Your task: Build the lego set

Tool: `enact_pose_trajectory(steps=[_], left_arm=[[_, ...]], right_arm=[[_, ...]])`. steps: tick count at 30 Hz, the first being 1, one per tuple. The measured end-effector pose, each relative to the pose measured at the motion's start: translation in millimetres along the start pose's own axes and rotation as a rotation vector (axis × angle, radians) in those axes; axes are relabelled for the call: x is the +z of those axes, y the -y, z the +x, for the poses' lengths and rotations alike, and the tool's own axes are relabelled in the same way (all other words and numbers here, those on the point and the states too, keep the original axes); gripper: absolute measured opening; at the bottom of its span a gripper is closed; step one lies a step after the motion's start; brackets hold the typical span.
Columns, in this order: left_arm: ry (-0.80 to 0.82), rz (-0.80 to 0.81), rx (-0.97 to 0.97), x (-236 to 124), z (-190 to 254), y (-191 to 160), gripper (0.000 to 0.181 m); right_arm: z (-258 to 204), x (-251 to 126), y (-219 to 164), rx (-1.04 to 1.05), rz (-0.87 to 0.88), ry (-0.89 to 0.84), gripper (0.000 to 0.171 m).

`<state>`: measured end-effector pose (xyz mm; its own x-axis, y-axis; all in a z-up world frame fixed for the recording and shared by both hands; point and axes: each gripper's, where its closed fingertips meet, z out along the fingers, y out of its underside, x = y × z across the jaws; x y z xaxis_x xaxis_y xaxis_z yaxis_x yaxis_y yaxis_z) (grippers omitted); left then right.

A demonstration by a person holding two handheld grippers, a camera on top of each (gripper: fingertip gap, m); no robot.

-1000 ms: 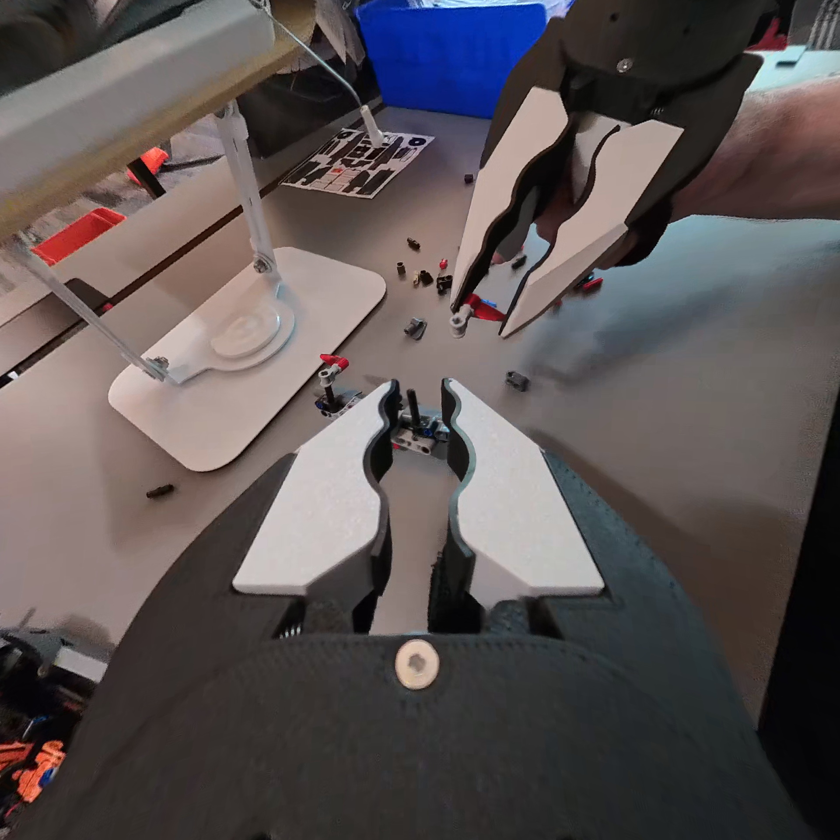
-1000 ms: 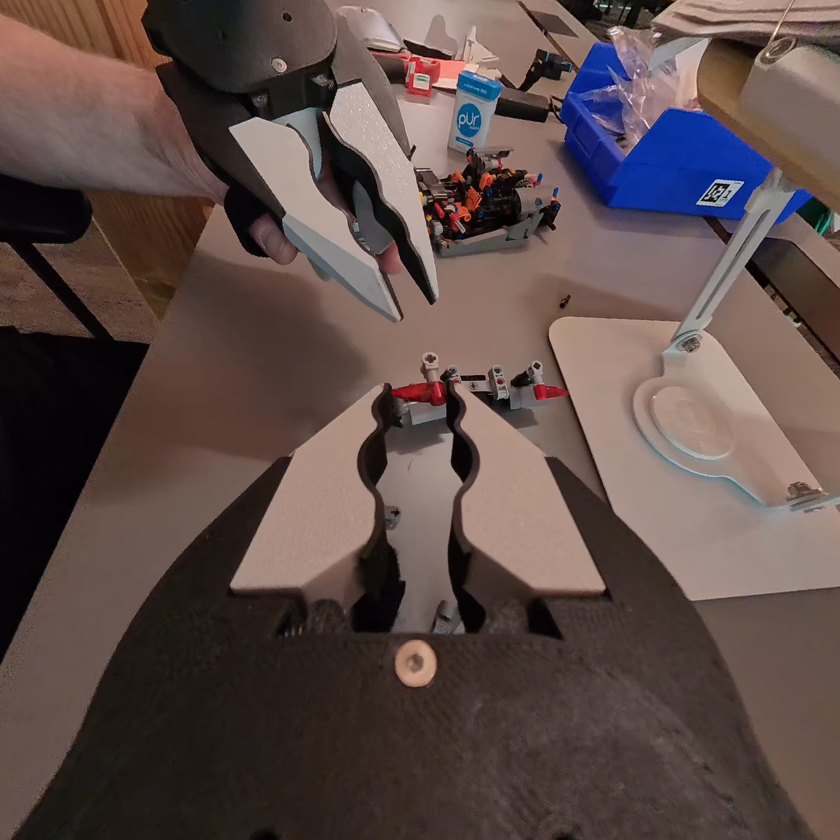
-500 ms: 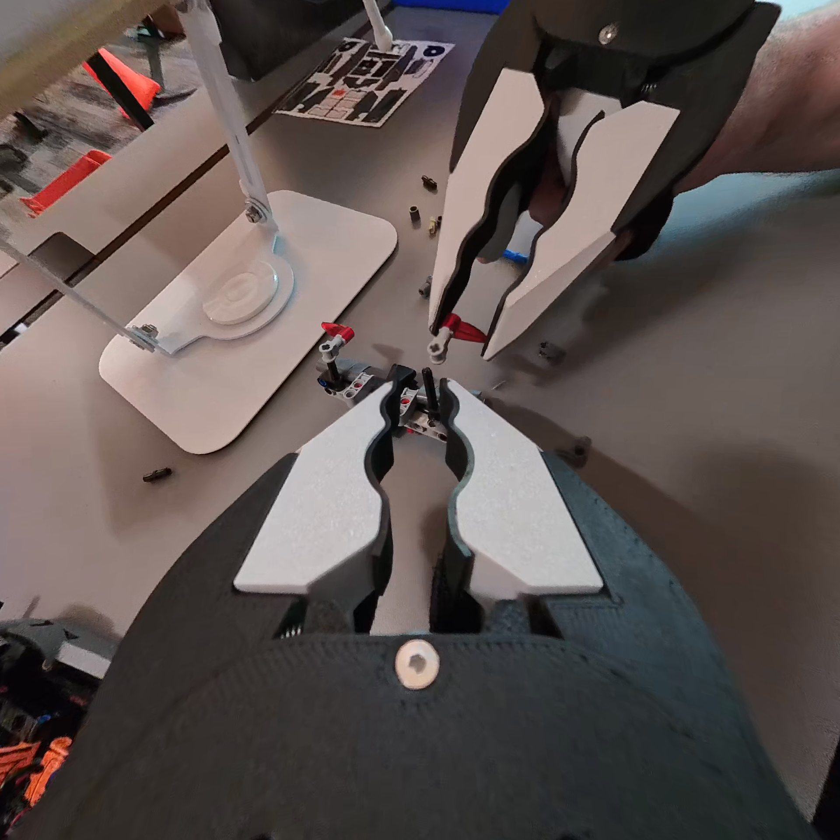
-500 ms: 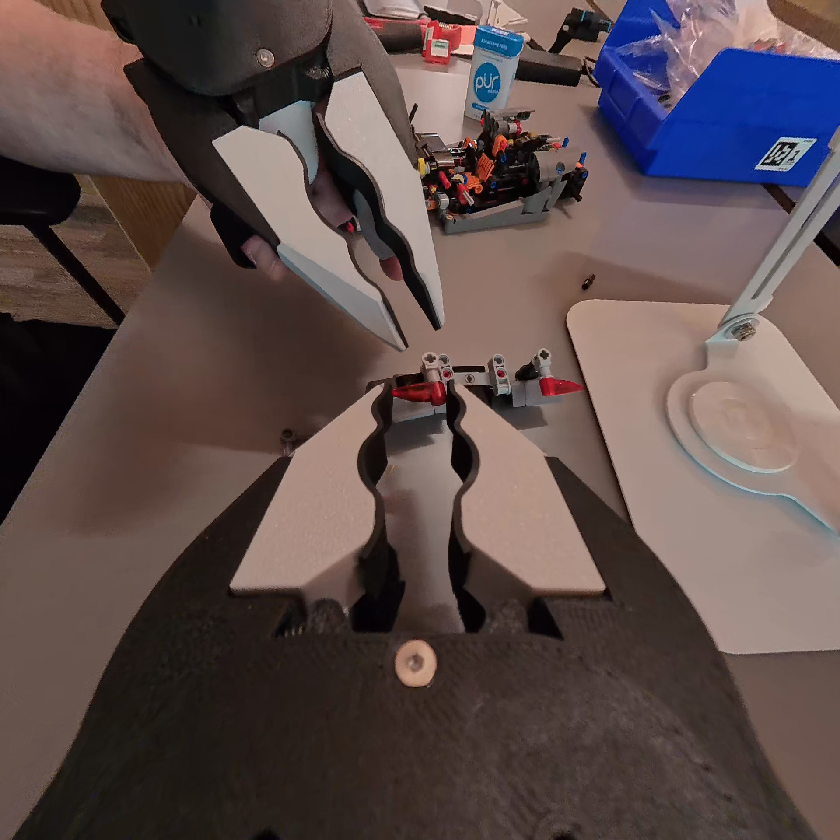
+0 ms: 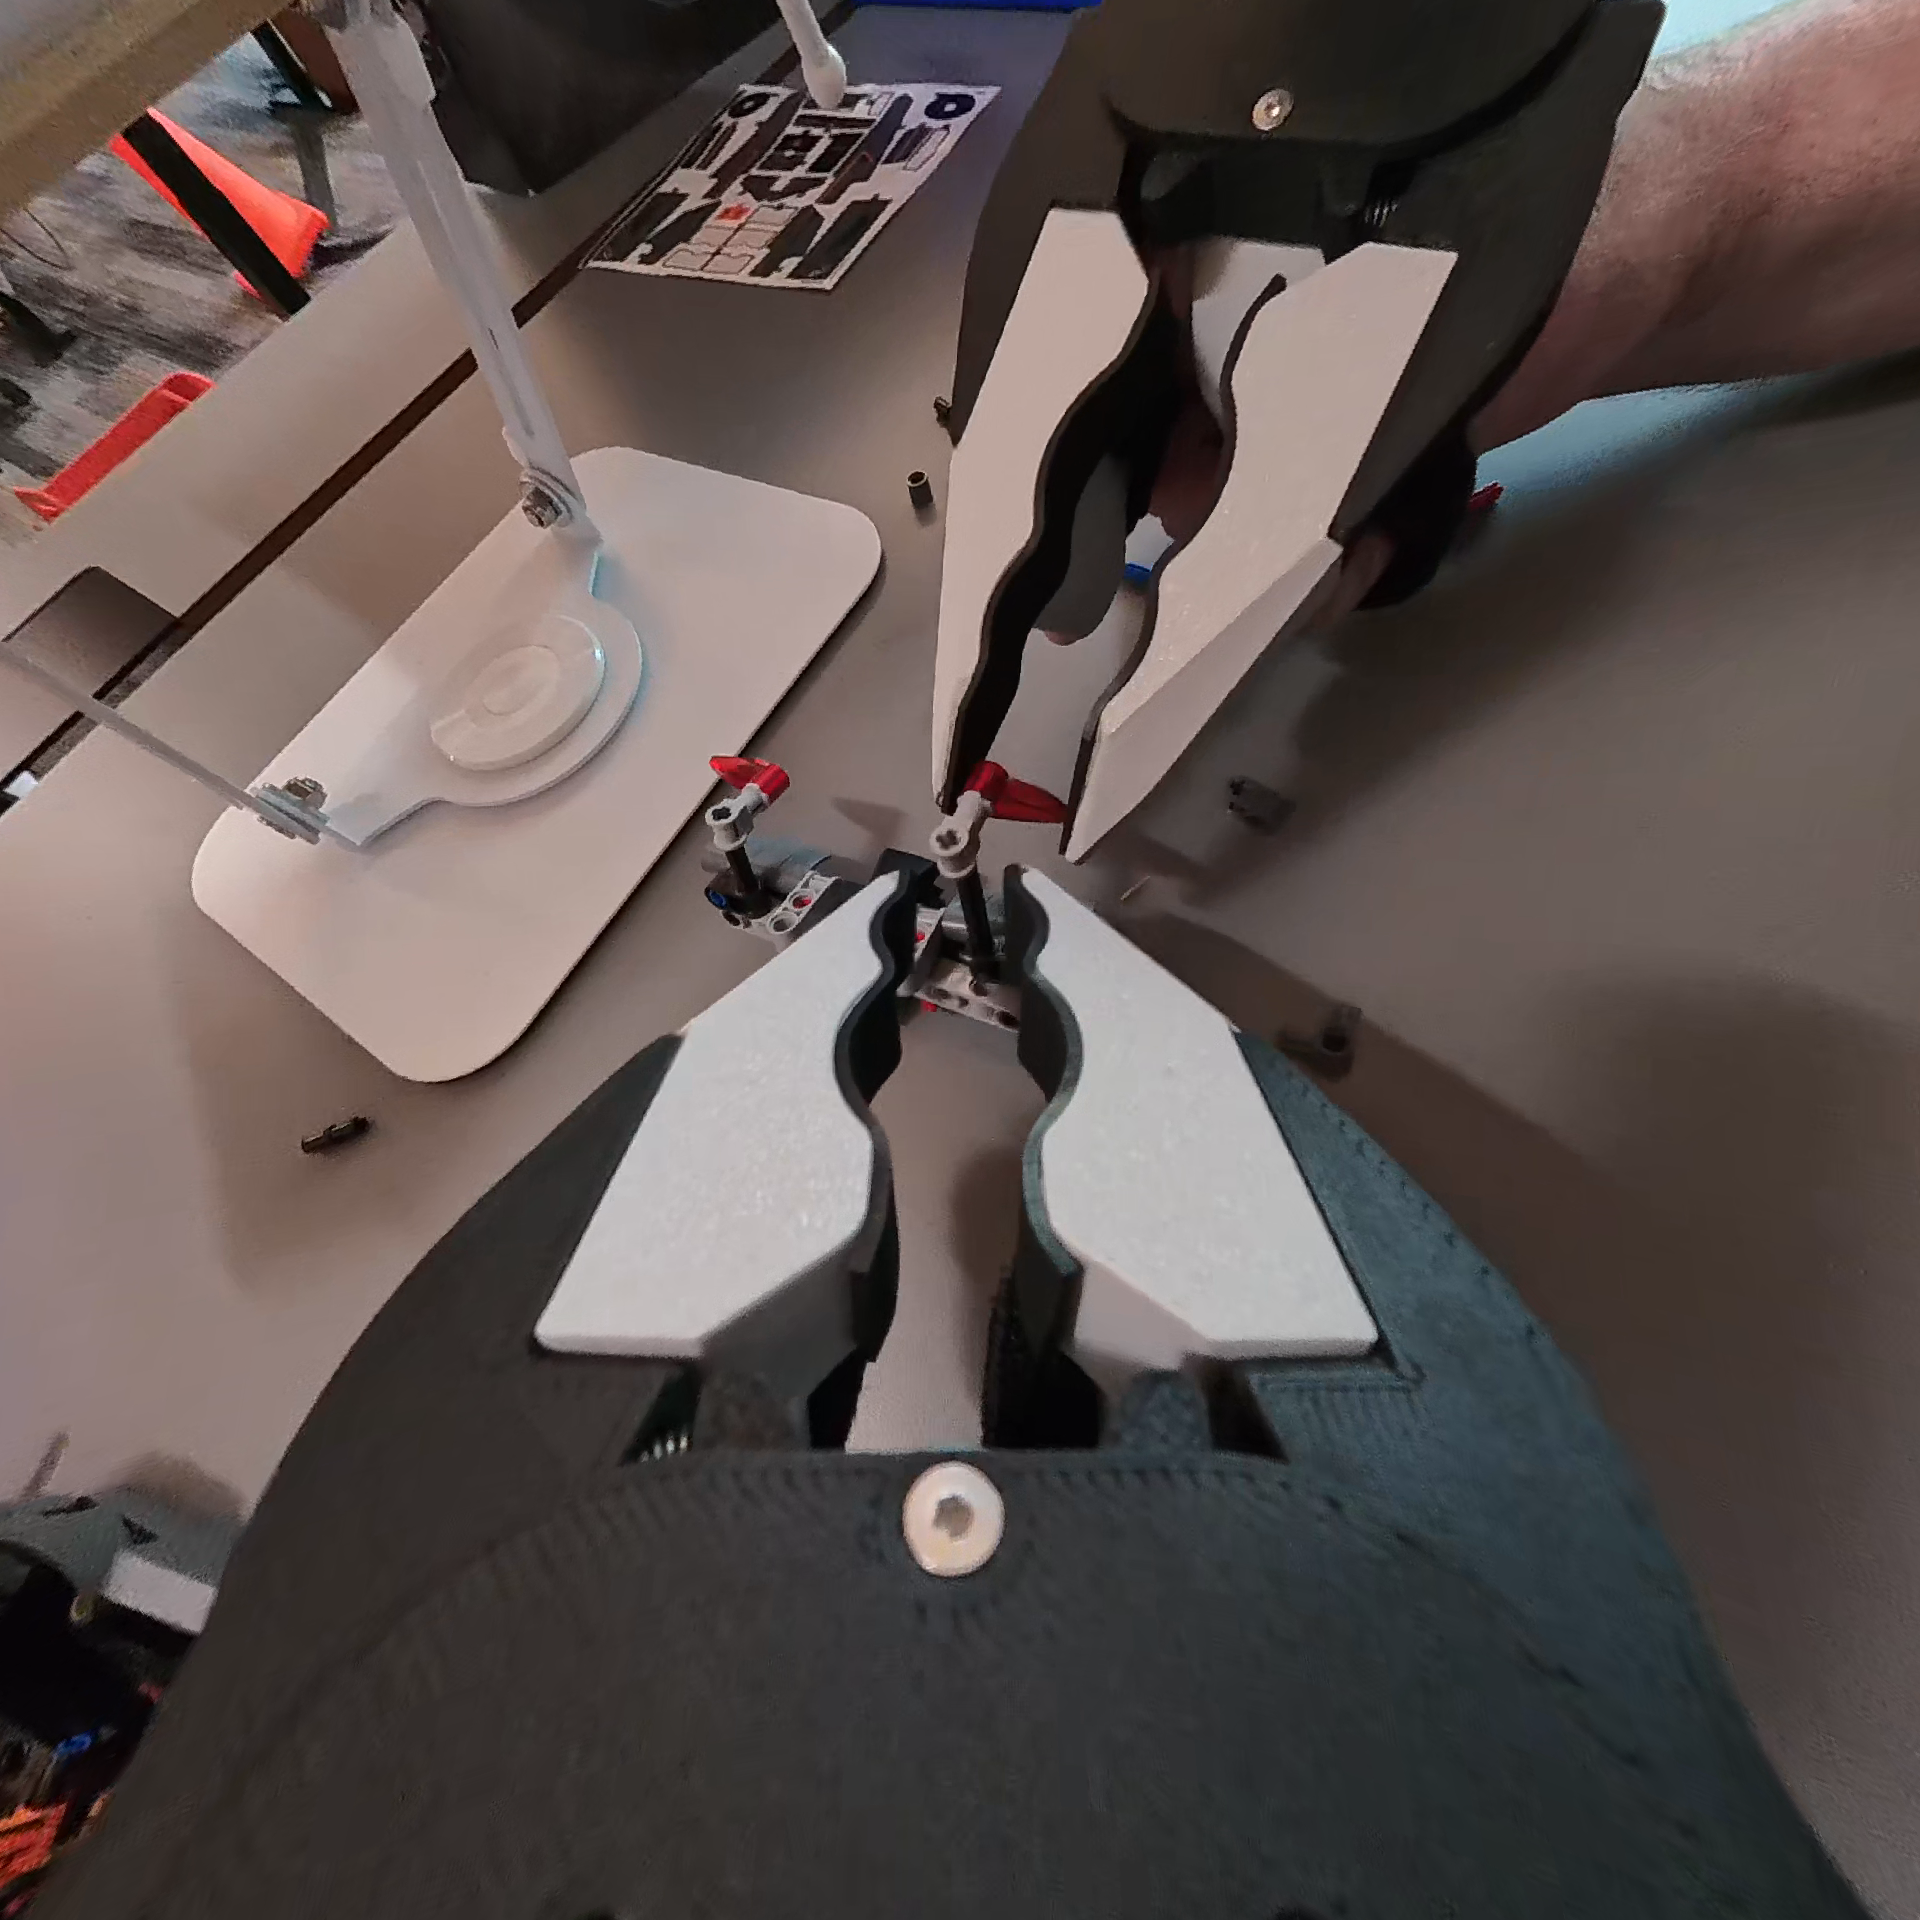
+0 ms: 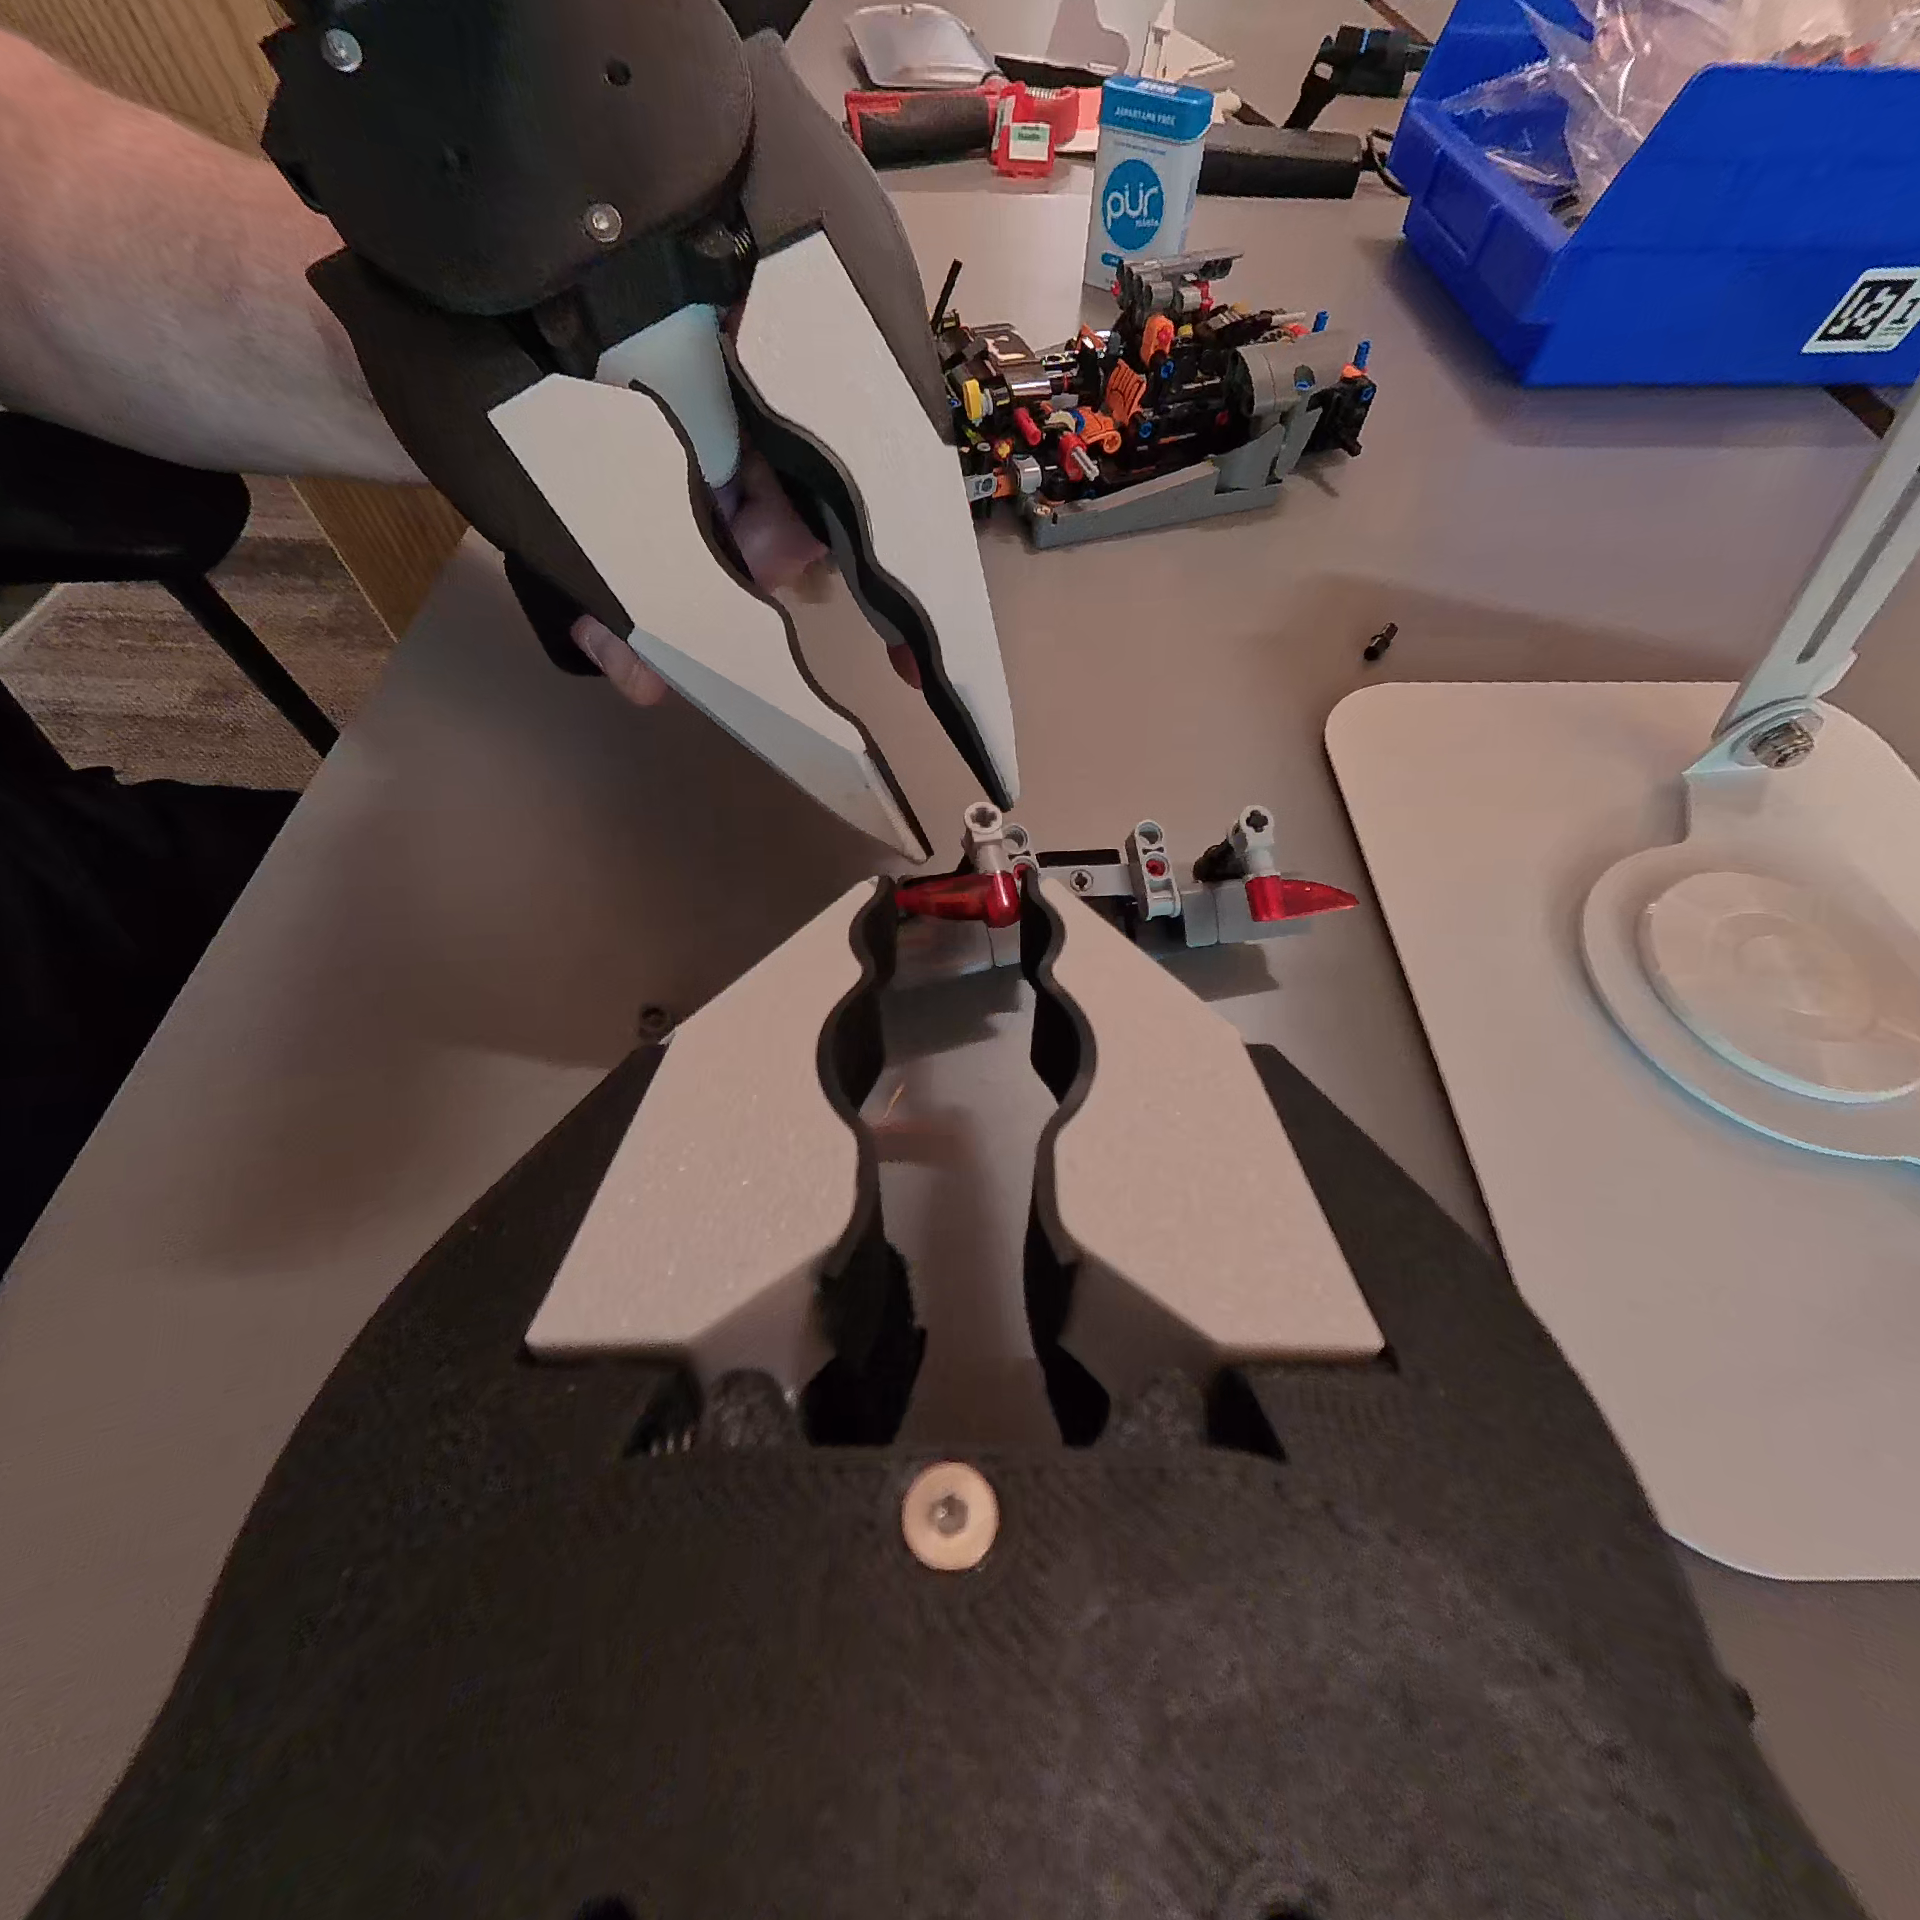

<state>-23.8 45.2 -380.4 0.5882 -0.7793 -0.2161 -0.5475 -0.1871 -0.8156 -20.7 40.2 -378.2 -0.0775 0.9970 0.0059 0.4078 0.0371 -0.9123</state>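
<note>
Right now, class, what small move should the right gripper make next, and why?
Probably press straight down: the right gripper holds the red cone piece with its grey connector atop the black axle, whose base the left gripper flanks.

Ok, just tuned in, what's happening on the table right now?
A person is working two handheld grippers on a small grey lego assembly lying on the table. The right gripper has its tips around one red cone piece at the near end. The left gripper comes in from the other side, tips at the same end, jaws slightly apart. A second red cone at the far end is untouched. A larger, partly built model sits behind.
</note>
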Motion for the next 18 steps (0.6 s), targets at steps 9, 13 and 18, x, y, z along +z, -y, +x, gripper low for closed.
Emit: enact_pose_trajectory(steps=[9,13,18], left_arm=[[-0.026,-0.026,-0.01,6.2,2.2,-3.2,0.013],[-0.023,-0.036,-0.008,8.0,2.7,-5.8,0.01],[-0.021,-0.032,-0.017,6.9,1.6,-5.5,0.008]], right_arm=[[-0.1,-1.4,-2.4,-0.002,-0.009,0.01,0.021],[-0.6,-1.2,-2.6,-0.001,-0.009,0.015,0.021],[-2.3,2.0,-3.8,-0.017,-0.024,0.02,0.021]])
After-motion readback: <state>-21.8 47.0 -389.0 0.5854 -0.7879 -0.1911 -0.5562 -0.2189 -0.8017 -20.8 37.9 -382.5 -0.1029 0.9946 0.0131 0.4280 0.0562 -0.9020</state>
